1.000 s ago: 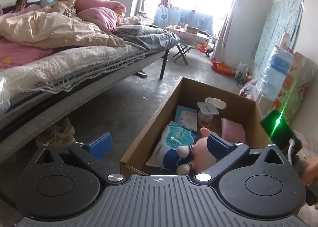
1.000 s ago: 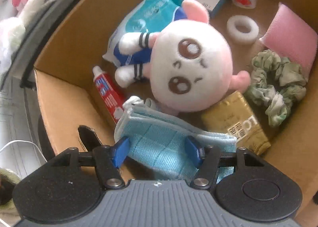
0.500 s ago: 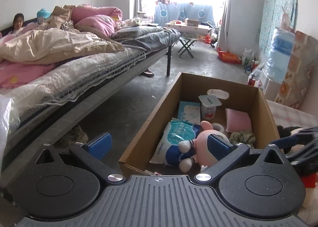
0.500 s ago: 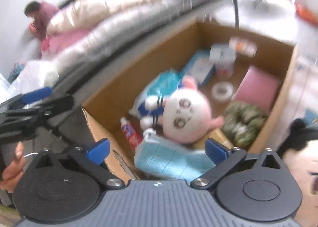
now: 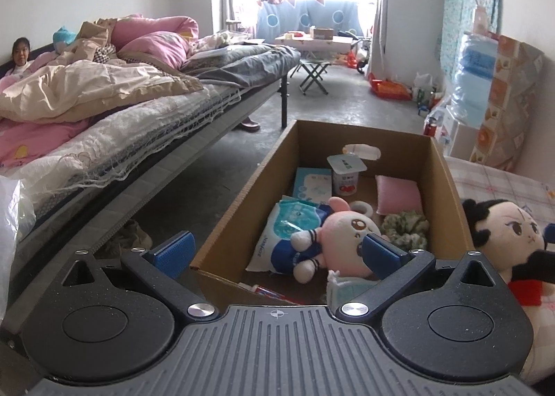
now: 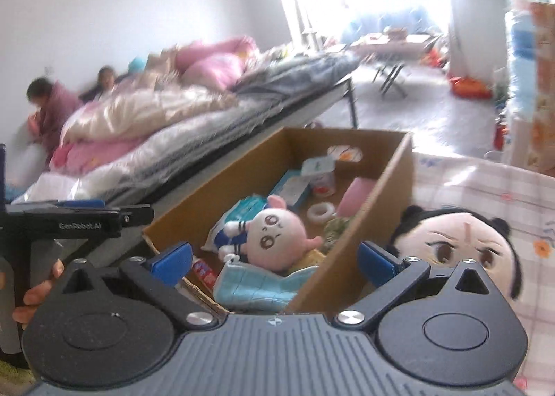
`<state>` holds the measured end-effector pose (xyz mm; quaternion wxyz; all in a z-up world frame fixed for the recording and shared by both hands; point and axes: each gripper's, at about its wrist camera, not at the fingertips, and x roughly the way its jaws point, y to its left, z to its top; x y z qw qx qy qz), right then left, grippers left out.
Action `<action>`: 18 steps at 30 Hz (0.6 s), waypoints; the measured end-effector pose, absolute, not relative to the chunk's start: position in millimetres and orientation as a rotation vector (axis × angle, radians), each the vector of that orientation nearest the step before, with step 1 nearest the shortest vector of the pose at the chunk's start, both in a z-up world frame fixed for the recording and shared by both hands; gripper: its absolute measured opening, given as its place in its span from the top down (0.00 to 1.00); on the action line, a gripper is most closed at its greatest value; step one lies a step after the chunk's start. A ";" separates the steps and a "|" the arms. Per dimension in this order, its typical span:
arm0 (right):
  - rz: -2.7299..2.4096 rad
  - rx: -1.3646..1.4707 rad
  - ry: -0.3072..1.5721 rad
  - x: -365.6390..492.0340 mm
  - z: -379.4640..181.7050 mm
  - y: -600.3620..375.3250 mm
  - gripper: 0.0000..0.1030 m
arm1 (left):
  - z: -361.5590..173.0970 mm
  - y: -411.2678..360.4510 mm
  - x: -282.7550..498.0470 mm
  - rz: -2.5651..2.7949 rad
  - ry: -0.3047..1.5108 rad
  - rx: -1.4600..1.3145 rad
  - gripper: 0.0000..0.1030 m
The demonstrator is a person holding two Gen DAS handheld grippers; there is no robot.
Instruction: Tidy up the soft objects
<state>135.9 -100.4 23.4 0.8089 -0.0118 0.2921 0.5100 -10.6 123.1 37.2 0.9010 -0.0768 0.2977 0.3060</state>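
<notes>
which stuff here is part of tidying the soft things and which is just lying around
Part of the job:
- cardboard box
- pink plush
- blue cloth
- green scrunchie
- pink sponge
- black-haired doll, outside the box

Just lying about:
- bed
- yogurt cup
- toothpaste tube
- folding table
</notes>
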 end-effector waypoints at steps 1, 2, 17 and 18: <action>1.077 -0.014 0.608 132.3 23.5 -106.7 0.00 | 36.9 120.7 -11.0 0.632 0.617 -0.155 0.00; 1.063 -0.005 0.593 129.6 23.4 -111.7 0.00 | 36.4 118.9 -11.6 0.632 0.618 -0.152 0.00; 0.657 -0.035 0.378 58.3 15.9 -173.1 0.00 | 34.1 67.9 -31.9 0.439 0.600 -0.122 0.00; 0.637 -0.040 0.382 54.5 13.0 -176.6 0.00 | 32.7 61.3 -32.0 0.412 0.605 -0.111 0.00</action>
